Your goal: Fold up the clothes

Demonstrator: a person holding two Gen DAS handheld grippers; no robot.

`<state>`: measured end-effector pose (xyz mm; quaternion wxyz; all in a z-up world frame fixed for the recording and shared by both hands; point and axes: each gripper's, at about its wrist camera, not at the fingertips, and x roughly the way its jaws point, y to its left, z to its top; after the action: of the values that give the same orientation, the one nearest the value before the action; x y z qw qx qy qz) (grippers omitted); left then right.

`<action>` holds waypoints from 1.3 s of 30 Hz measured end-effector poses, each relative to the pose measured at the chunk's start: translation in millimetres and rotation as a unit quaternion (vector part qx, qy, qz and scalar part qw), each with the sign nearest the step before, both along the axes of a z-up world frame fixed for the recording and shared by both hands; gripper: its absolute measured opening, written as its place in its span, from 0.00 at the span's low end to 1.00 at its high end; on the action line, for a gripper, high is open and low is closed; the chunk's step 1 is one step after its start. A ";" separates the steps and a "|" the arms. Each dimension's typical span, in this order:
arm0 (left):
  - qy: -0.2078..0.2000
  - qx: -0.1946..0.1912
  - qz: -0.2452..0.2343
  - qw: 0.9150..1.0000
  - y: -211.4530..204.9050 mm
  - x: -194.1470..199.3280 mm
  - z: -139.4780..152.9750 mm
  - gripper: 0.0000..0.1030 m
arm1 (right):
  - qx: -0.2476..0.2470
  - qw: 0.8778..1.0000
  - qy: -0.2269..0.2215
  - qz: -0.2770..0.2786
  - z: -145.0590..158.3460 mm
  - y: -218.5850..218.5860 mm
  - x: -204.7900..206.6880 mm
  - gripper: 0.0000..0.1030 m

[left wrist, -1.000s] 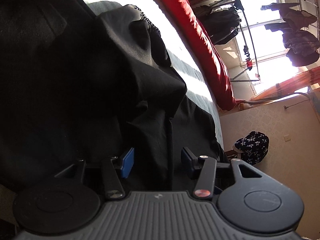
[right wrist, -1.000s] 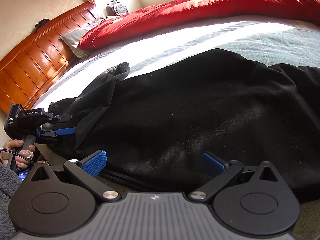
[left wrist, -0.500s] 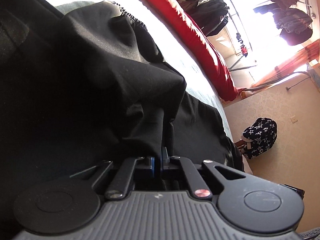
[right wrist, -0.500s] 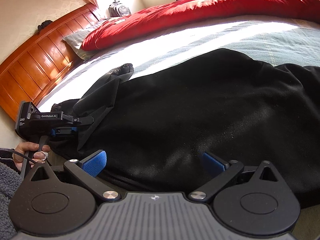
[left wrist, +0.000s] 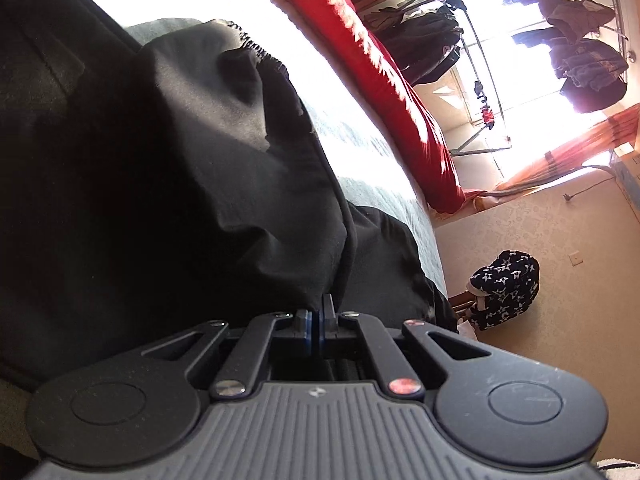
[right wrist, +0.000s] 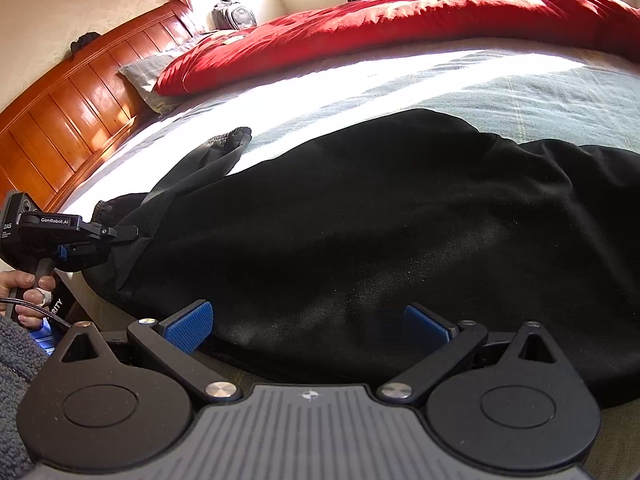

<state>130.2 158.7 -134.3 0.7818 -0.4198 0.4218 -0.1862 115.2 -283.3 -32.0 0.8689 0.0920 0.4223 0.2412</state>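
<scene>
A large black garment (right wrist: 380,216) lies spread across the bed; it fills the left of the left wrist view (left wrist: 180,184). My left gripper (left wrist: 319,326) is shut on a fold at the garment's near left edge, by its cuffed sleeve (right wrist: 228,140). It also shows in the right wrist view (right wrist: 108,240), gripping that edge and lifting it slightly. My right gripper (right wrist: 306,326) is open at the garment's near edge, its blue pads (right wrist: 188,326) on either side of the cloth, holding nothing.
The bed has a pale green sheet (right wrist: 500,88), a red duvet (right wrist: 400,28) along its far side and a wooden headboard (right wrist: 72,100) at the left. A clothes rack (left wrist: 568,52) and a star-patterned bag (left wrist: 504,288) stand beyond the bed.
My left gripper closed on the garment's edge fold and has lifted it a little. My right gripper stayed open at the near edge.
</scene>
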 end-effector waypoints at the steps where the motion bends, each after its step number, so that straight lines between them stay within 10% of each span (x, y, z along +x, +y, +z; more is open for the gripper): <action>1: 0.006 0.005 0.003 1.000 1.5 -1.2 -5.8 0.00 | -0.004 1.000 0.000 -0.001 0.3 -1.0 -1.2 1.00; 8: 0.021 0.004 0.008 1.000 2.0 -2.1 -20.4 0.01 | -0.031 0.999 -0.005 -0.042 3.6 -23.6 -14.6 0.99; 18: 0.036 -0.008 -0.016 0.999 -4.8 7.9 -30.0 0.03 | -0.083 0.996 -0.020 -0.037 0.0 -21.4 4.4 0.67; 27: 0.052 0.030 -0.040 0.997 2.9 -13.6 -20.3 0.06 | -0.180 0.982 0.033 -0.036 -27.8 -29.4 -6.6 0.68; 33: -0.068 0.143 -0.076 0.984 -1.5 -2.4 54.3 0.31 | -0.146 0.986 -0.011 -0.077 5.1 -57.7 -2.3 0.69; 39: -0.153 0.125 -0.199 0.960 -83.0 52.3 50.6 0.50 | -0.211 0.967 -0.068 -0.125 -1.5 -86.6 36.9 0.74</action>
<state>182.5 75.7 -83.7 0.8307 -0.1925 0.3919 -0.3455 152.1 -370.0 -33.5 0.9186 -0.0577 0.3887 0.0417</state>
